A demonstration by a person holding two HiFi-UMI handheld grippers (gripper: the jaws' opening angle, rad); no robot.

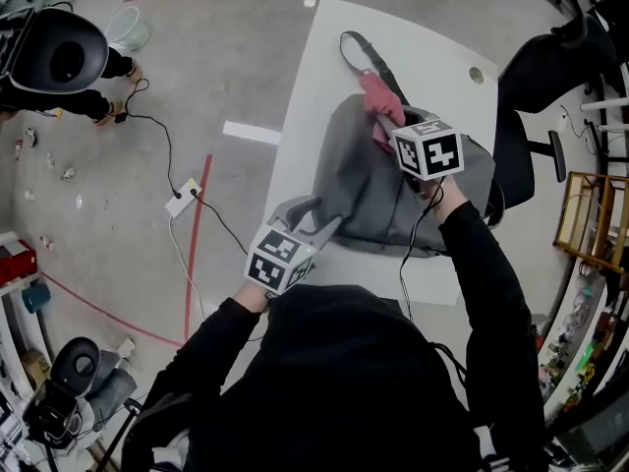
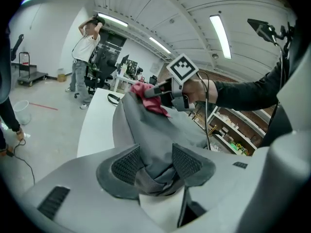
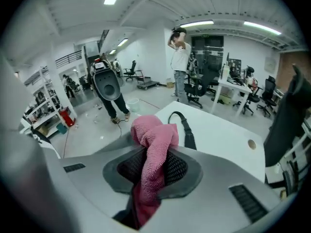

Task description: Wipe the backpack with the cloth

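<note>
A grey backpack [image 1: 378,180] lies on the white table [image 1: 324,87], its black strap [image 1: 366,52] trailing toward the far end. My left gripper [image 1: 316,232] is shut on a fold of the backpack's near edge [image 2: 153,171], which fills the space between its pads. My right gripper [image 1: 393,131] is shut on a pink cloth [image 1: 378,101] and holds it over the backpack's far upper part. In the right gripper view the pink cloth [image 3: 150,144] bunches out past the pads, with the black strap [image 3: 184,127] beyond. The left gripper view shows the pink cloth [image 2: 150,98] against the grey fabric.
A black office chair [image 1: 521,146] stands at the table's right side. A cable and power strip [image 1: 182,200] lie on the floor to the left. A person [image 3: 180,67] stands further off among desks and chairs. A wooden shelf [image 1: 590,219] is at the right.
</note>
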